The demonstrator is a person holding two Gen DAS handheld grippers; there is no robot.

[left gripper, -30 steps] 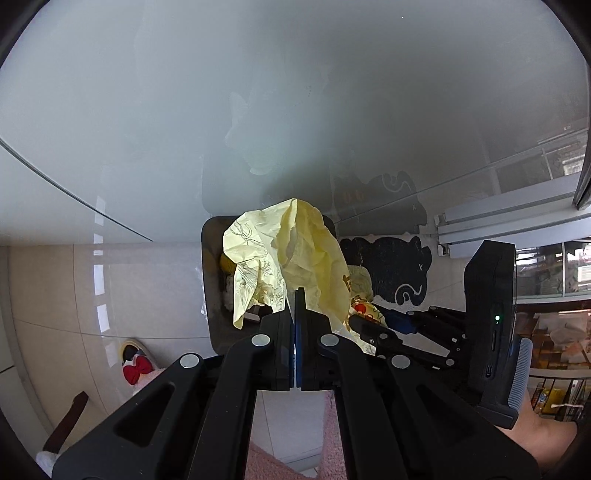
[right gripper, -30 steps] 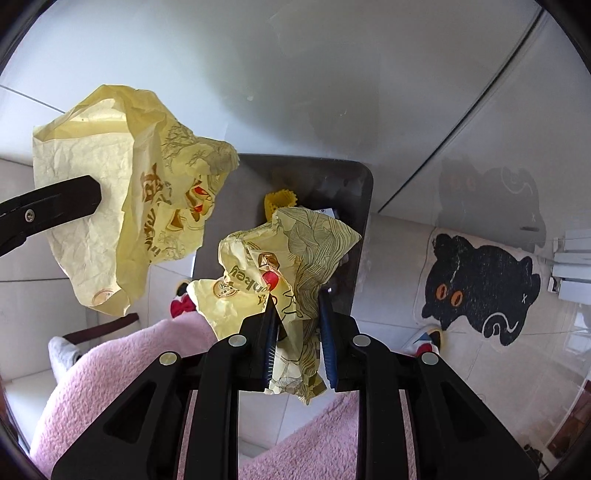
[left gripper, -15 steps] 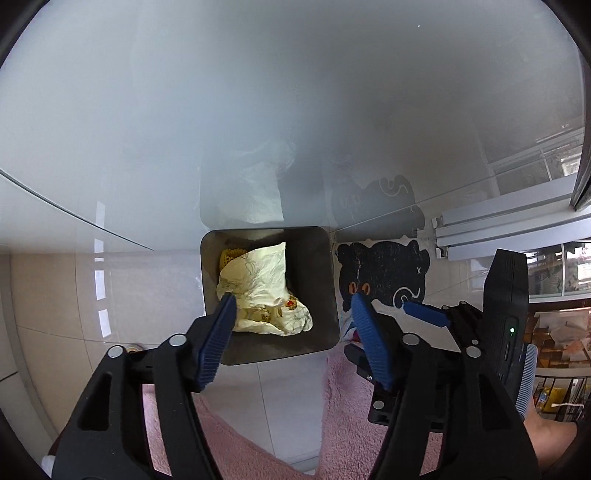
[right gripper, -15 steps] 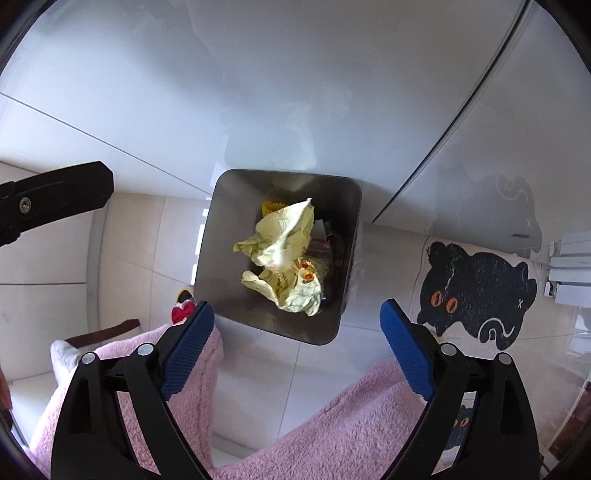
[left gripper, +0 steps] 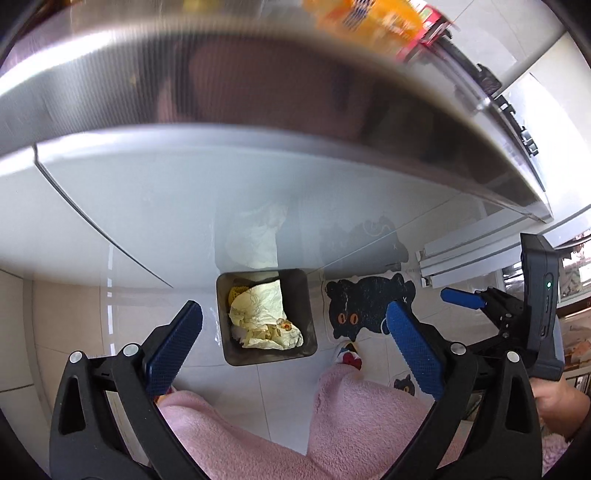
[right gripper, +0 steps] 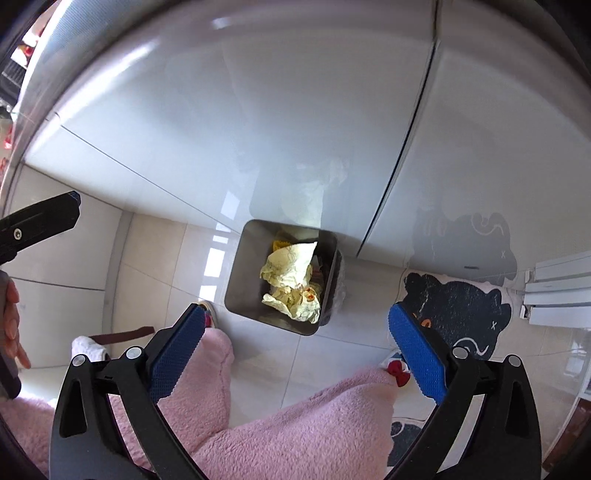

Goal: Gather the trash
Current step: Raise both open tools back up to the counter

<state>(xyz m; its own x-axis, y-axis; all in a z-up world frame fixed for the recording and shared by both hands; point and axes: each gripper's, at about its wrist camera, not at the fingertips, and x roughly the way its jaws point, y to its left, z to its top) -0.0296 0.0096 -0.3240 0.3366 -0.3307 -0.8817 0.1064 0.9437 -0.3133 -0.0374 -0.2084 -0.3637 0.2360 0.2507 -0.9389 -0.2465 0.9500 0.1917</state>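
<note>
- Plainly, the drop-off step is judged complete: two crumpled yellow wrappers (left gripper: 264, 319) are seen lying inside the dark square bin (left gripper: 308, 314), which stands on the tiled floor against the pale cabinet front (left gripper: 184, 206).
- The left gripper (left gripper: 291, 345) is held well above the bin with its blue pads spread wide apart and nothing between them.
- The right gripper (right gripper: 295, 350) is likewise held wide apart and empty; from it the bin is seen at about 12 o'clock.
- A black cat-shaped mat (right gripper: 458, 314) lies at about 3 o'clock from the bin.
- Blurred orange packaging (left gripper: 365, 18) is glimpsed on the countertop at 12 o'clock in the left view; what it is cannot be told.
- More trash is probably to be fetched next, so both grippers would need raising toward the counter and one lined up on a fresh piece.
</note>
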